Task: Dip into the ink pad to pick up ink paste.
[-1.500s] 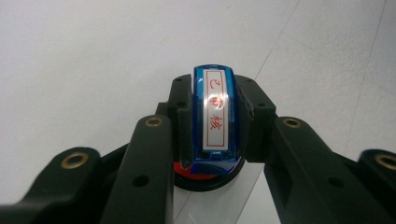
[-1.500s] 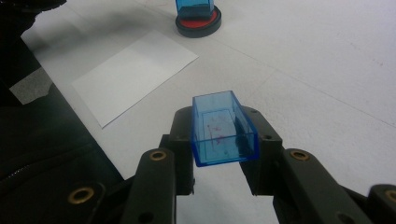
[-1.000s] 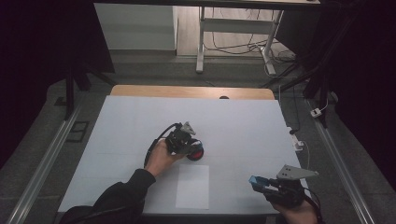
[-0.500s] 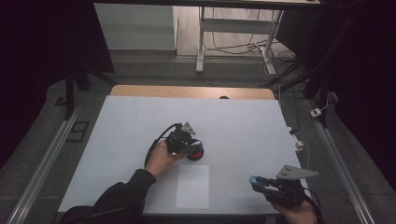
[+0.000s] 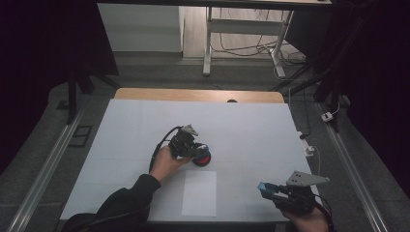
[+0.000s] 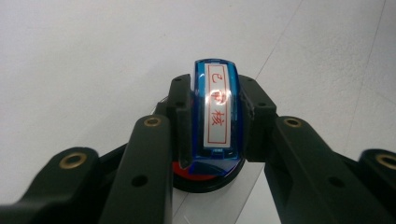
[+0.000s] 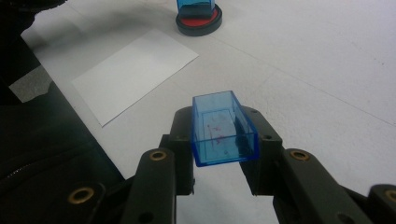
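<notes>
My left gripper (image 5: 189, 145) is shut on a blue stamp (image 6: 217, 112) with a white label in red characters. The stamp stands upright on a red ink pad (image 6: 201, 178) in a round black case (image 5: 202, 160) near the middle of the white table (image 5: 251, 121). At the table's near right corner, my right gripper (image 5: 269, 189) is shut on a clear blue stamp cap (image 7: 223, 128), held above the surface with its open end facing away. A white sheet of paper (image 5: 199, 192) lies flat between the two grippers, just in front of the ink pad (image 7: 198, 21).
A wooden strip (image 5: 198, 94) runs along the table's far edge. Cables and a small connector (image 5: 309, 147) lie at the right edge. The person's dark sleeve (image 5: 121, 208) reaches in from the bottom left. Desk legs and wires (image 5: 241, 43) stand beyond the table.
</notes>
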The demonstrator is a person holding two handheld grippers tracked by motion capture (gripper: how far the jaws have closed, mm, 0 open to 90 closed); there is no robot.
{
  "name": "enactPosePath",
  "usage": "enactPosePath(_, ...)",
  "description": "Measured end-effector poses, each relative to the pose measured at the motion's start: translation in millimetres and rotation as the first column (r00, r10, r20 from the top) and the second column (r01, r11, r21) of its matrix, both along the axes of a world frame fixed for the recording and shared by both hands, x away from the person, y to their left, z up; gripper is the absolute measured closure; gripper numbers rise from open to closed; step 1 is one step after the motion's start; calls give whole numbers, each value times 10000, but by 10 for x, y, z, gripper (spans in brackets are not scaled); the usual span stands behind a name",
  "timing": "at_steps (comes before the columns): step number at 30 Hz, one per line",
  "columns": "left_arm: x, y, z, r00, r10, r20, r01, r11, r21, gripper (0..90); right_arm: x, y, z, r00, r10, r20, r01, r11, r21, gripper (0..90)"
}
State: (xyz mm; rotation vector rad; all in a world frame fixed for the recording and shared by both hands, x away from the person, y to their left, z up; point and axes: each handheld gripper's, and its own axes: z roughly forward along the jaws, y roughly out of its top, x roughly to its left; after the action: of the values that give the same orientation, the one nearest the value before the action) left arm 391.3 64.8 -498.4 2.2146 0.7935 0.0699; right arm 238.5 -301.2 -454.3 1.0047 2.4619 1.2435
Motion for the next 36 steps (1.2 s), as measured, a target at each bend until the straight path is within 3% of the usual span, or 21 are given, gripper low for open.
enactPosePath(7,-53,-55,24,9987,-55,514,32,9990,455,697,-1,-1,1,10000,-1,-20,1,10000,19,681)
enactPosePath(11,-73,-63,22,9974,-78,716,42,9987,509,697,-1,-2,1,10000,-4,-26,4,10000,17,681)
enactPosePath(18,-41,-28,21,9994,90,324,-97,9998,191,697,-1,-4,1,10000,-3,-29,4,10000,26,681)
enactPosePath(36,-130,0,179,9975,-173,689,169,9998,69,696,-2,-8,4,10000,0,-8,0,10000,8,680)
